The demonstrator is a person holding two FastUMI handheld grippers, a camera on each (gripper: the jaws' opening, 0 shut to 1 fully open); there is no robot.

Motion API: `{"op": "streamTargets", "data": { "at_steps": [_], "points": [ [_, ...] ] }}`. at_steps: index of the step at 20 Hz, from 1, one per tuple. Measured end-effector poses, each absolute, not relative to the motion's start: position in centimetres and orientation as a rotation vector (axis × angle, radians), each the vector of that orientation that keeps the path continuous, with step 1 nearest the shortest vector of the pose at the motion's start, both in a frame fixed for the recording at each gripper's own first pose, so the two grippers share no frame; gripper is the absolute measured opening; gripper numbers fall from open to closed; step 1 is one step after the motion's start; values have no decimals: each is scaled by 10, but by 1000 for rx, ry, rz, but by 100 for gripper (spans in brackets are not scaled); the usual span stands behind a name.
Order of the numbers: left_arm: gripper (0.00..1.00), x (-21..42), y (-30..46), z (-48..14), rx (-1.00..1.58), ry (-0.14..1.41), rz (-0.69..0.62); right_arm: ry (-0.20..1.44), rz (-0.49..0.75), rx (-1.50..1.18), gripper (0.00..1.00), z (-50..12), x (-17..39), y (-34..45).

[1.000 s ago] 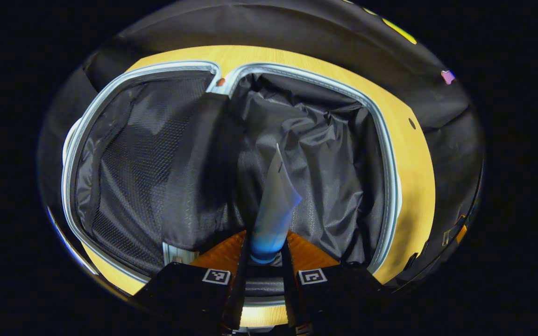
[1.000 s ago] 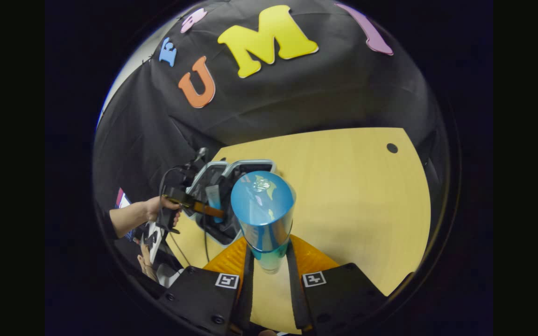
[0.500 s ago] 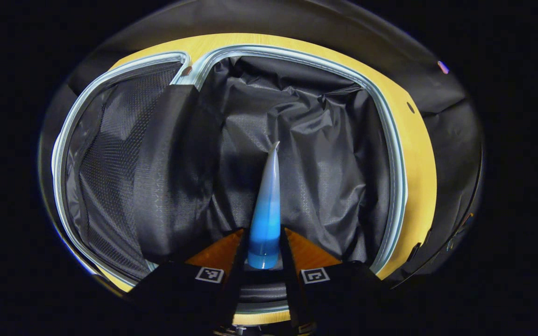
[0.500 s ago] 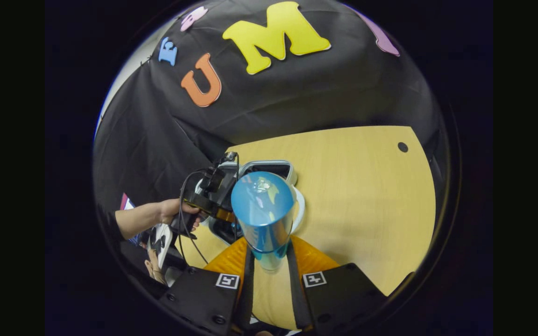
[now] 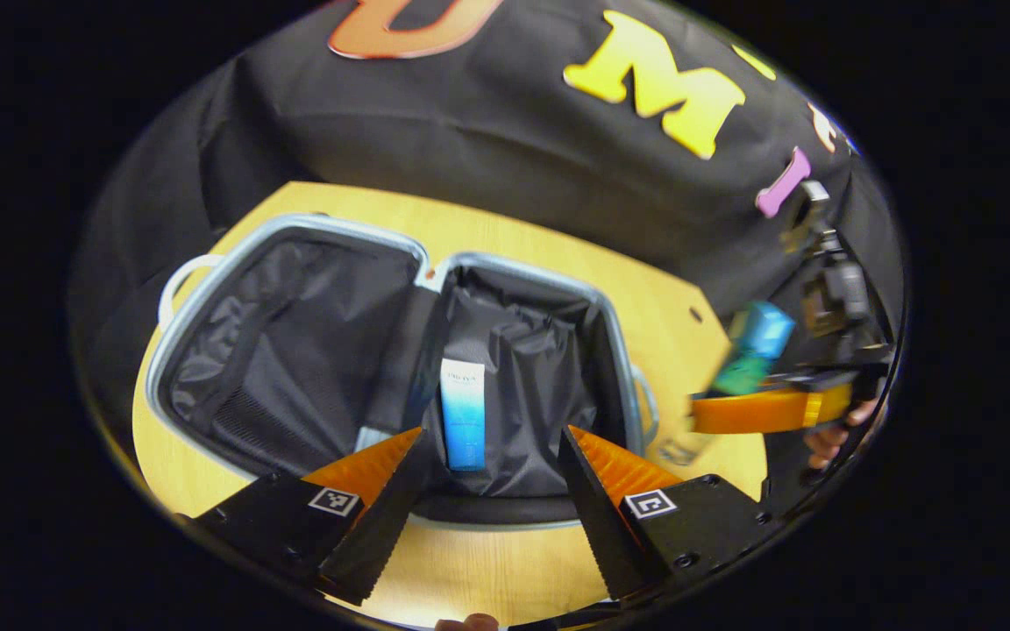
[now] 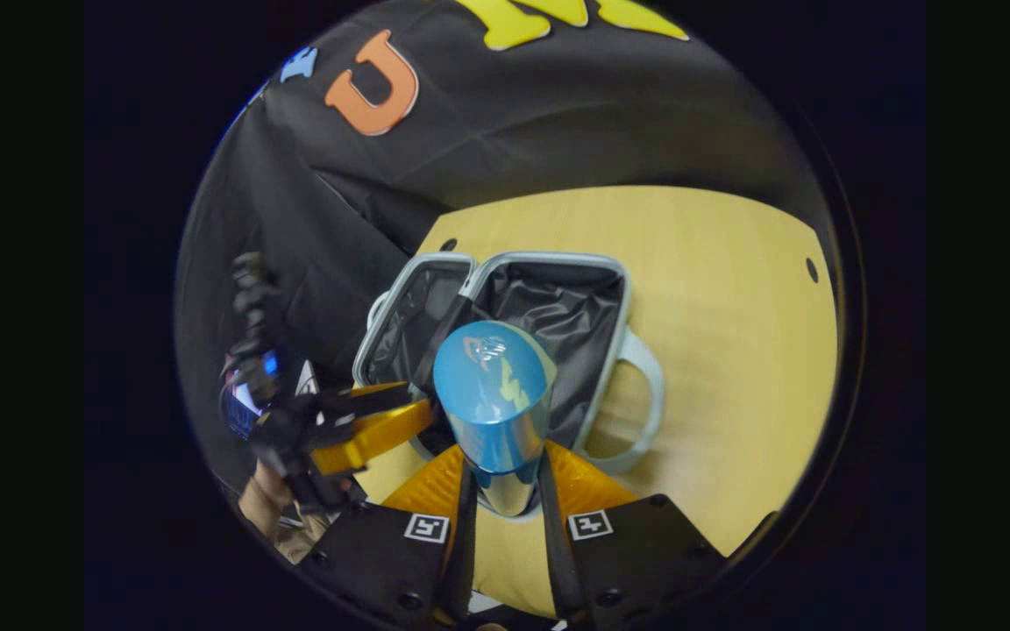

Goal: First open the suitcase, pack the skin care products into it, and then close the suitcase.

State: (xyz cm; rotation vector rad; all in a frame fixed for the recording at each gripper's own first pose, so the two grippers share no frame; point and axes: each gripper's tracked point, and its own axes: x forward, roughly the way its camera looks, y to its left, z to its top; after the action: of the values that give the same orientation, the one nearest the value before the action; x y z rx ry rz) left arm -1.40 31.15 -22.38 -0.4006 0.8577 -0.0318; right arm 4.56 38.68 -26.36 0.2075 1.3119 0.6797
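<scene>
The suitcase (image 5: 295, 263) lies open on the wooden table, both halves lined in black fabric. A white-and-blue tube (image 5: 463, 412) lies flat in its right half. My left gripper (image 5: 492, 456) is open just above the case's near edge, with nothing between its fingers. In the right gripper view, my right gripper (image 6: 505, 486) is shut on a blue bottle (image 6: 492, 394), held above the table in front of the open suitcase (image 6: 597, 263). The same bottle (image 5: 750, 346) and right gripper (image 5: 768, 407) show at the right of the left gripper view.
The light wooden table (image 6: 715, 289) extends to the right of the case, with a small dark hole (image 6: 810, 270) near its far corner. The case's pale handle (image 6: 645, 403) sticks out on the table. A hand (image 6: 264, 508) holds the left gripper (image 6: 365, 434) at the lower left.
The left gripper has opened and let go of the tube, which now lies in the case's right half, and has pulled back. The right gripper with the blue bottle has come closer to the suitcase.
</scene>
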Motion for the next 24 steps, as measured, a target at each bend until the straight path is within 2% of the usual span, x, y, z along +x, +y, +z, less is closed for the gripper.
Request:
{"op": "streamTargets", "data": {
  "at_steps": [3,4,5,8,9,11,13,17,19,24],
  "points": [
    [98,-61,327,-207,-426,762,-12,1433,598,195,33,-307,45,411],
    [89,-79,333,-200,-420,743,3,1480,553,192,33,-321,45,413],
    [98,-97,339,-191,-410,727,18,1505,514,168,33,-336,47,415],
    [98,-135,343,-184,-405,709,27,1594,399,116,33,-371,51,414],
    [98,-144,344,-184,-402,711,24,1635,353,125,29,-377,51,415],
    [99,-154,354,-186,-376,718,42,1695,264,168,33,-384,53,420],
    [99,-152,360,-181,-354,703,49,1692,205,168,30,-392,59,421],
    [99,-134,367,-173,-338,668,44,1667,125,136,35,-399,62,421],
    [99,-120,372,-169,-329,638,27,1664,124,152,35,-397,62,423],
    [98,-72,456,-185,-278,648,80,1637,139,247,55,-374,59,422]
  ]
}}
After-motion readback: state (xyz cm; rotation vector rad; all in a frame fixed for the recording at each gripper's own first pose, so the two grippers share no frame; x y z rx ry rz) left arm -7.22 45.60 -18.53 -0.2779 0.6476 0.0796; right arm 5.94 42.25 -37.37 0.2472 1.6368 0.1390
